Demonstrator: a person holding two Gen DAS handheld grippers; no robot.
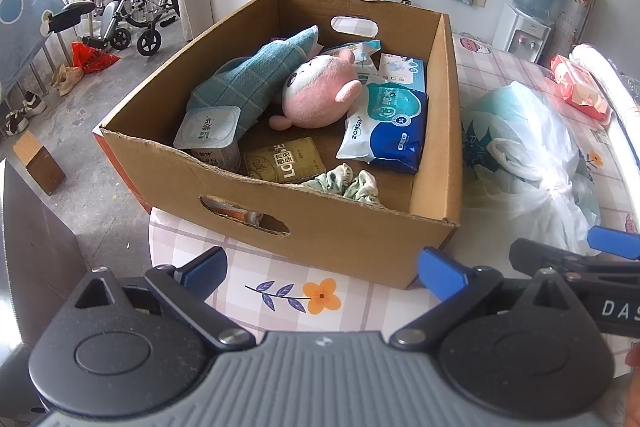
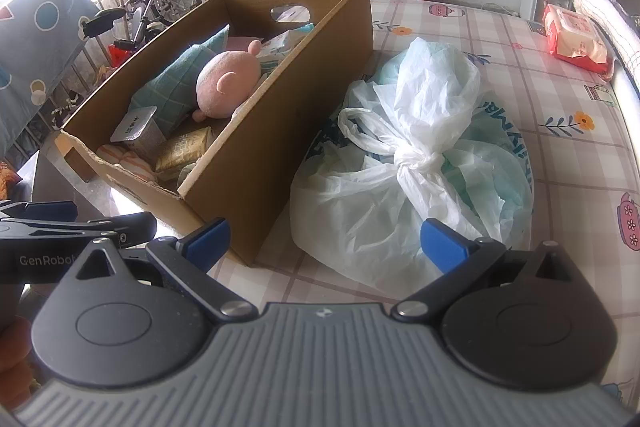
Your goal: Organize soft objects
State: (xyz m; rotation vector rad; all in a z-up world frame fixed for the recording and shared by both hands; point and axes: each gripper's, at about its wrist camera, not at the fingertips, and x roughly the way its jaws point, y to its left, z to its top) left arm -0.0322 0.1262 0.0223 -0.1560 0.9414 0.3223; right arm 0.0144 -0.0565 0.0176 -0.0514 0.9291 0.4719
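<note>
— Well, are either of the claws gripping anything?

— No. The left gripper hangs spread wide, nothing between its pads, over the table just short of the cardboard box. The right gripper gapes too, empty.

— And the soft things?

— The pink plush toy lies inside the box, ahead of the left claw, against a teal checked cushion. The knotted plastic bag sits directly ahead of the right claw, touching the box's side.

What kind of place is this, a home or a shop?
Most likely a lived-in home. A wheelchair is parked by the balcony railing, a water dispenser stands against the wall, and the cardboard box sits on a table with a flower-print tablecloth.
</note>
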